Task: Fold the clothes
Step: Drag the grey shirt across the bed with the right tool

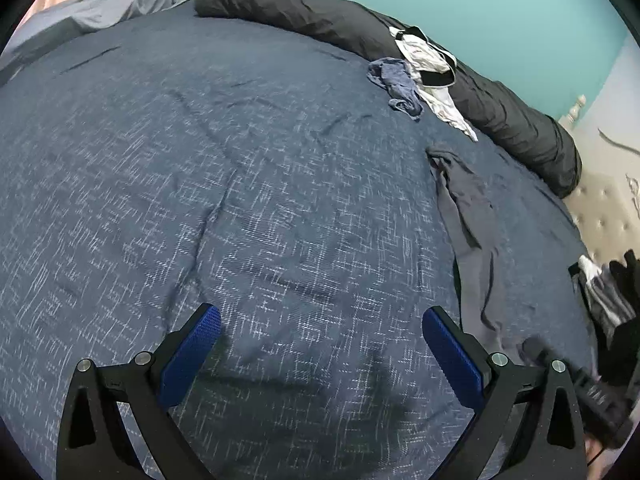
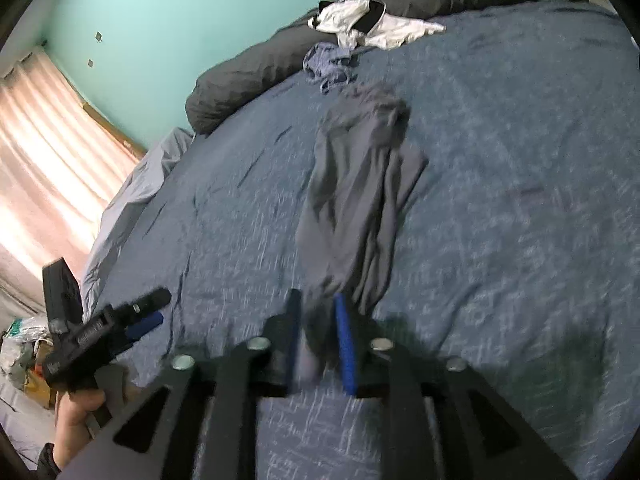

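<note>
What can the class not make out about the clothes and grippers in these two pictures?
- Grey garment: right wrist view, motion blur hides what kind it is; its near end is hidden between the right gripper fingers.
- Dark clothes pile: left wrist view, cut off by the edge.
- Left gripper: nothing hidden, open over the blue bedspread.

Dim room, glare off curtain [image 2: 52, 168], right view motion-blurred, fisheye edges warped
</note>
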The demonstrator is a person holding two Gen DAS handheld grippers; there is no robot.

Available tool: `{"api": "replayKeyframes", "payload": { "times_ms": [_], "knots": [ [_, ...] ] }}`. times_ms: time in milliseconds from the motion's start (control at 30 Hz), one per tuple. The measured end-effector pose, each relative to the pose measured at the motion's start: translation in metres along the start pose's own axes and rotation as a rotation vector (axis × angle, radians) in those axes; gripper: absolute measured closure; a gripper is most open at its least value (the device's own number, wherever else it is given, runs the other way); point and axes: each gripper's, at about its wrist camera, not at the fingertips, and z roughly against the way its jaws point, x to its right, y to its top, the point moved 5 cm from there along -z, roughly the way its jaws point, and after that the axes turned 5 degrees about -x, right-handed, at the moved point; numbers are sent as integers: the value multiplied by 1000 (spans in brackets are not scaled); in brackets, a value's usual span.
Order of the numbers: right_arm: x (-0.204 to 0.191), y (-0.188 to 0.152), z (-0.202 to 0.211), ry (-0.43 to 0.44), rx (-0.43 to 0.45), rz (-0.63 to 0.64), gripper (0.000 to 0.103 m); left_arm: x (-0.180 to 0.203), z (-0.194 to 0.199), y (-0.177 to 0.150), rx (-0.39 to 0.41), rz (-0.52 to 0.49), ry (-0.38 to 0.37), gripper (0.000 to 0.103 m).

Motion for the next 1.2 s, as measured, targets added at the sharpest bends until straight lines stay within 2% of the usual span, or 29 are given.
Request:
{"api": "replayKeyframes", "payload": {
  "times_ms": [67, 167, 367, 567, 667, 700, 800, 967, 1033, 1200],
  "knots": [
    [7, 4, 6, -19, 30, -7, 63, -1, -3, -2, -3, -2, 1, 0],
    [15, 4, 6, -31, 40, -33, 63, -3, -6, -4, -11, -5, 7, 0],
    [-7, -4, -13, 4, -13, 16, 63, -8, -12, -6, -22, -12, 20, 0],
    [-24, -22, -44, -26, -137, 108, 62, -12, -12, -5, -20, 5, 24, 0],
    [-18, -24, -49, -47, -165, 101, 93, -12, -12, -6, -22, 3, 25, 0],
    [-15, -23, -48, -44, -164, 83, 95, -12, -13, -7, -23, 3, 25, 0],
    [-3, -16, -39, -18, -135, 10, 99, -11, -14, -7, -26, 1, 25, 0],
    [17, 13, -5, -20, 3, -51, 100, -11, -15, -8, -31, -5, 27, 0],
    [33, 27, 13, -32, 72, -84, 100, -10, -16, -8, -33, -7, 27, 0],
    [77, 45, 41, -102, 159, -163, 100, -5, -22, -11, -54, -25, 26, 0]
  ]
}}
